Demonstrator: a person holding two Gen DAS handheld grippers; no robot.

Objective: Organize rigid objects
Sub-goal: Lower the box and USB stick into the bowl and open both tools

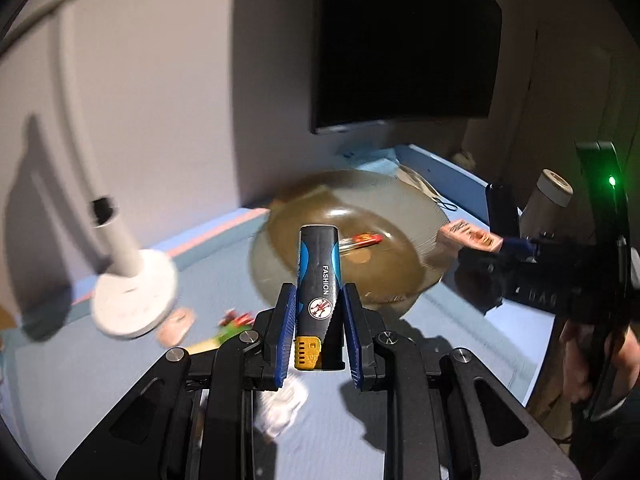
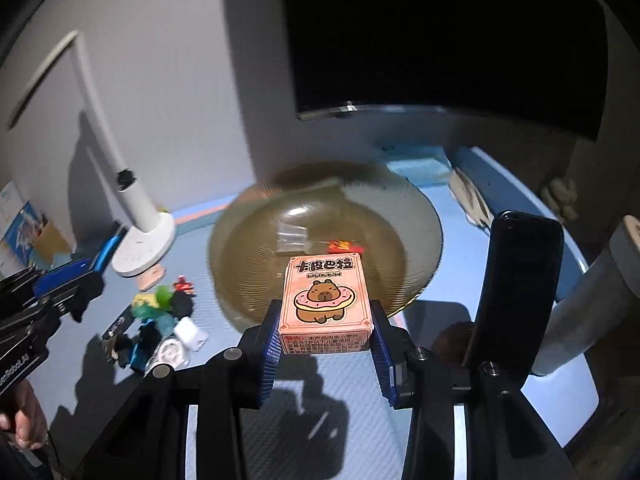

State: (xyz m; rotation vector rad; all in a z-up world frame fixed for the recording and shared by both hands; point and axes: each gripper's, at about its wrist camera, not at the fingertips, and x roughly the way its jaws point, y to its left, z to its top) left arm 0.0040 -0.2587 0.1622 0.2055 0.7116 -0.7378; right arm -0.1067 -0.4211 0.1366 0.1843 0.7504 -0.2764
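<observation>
Two grippers hovered before the amber glass bowl (image 2: 324,240): the left gripper (image 1: 318,316) clamped on a light, slick lighter (image 1: 318,280) at mid-body, the right gripper (image 2: 326,328) clamped on a stiff card box (image 2: 326,304) across its sides.

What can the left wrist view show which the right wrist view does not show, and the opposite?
Only the left wrist view shows the black and blue lighter gripped in the left hand-held gripper.

Only the right wrist view shows the printed face of the pink card box in the right hand-held gripper, the pile of small objects left of it, and a dark phone standing at the right.

Both show the ribbed glass bowl with a red item inside, the white lamp base and the blue table.
</observation>
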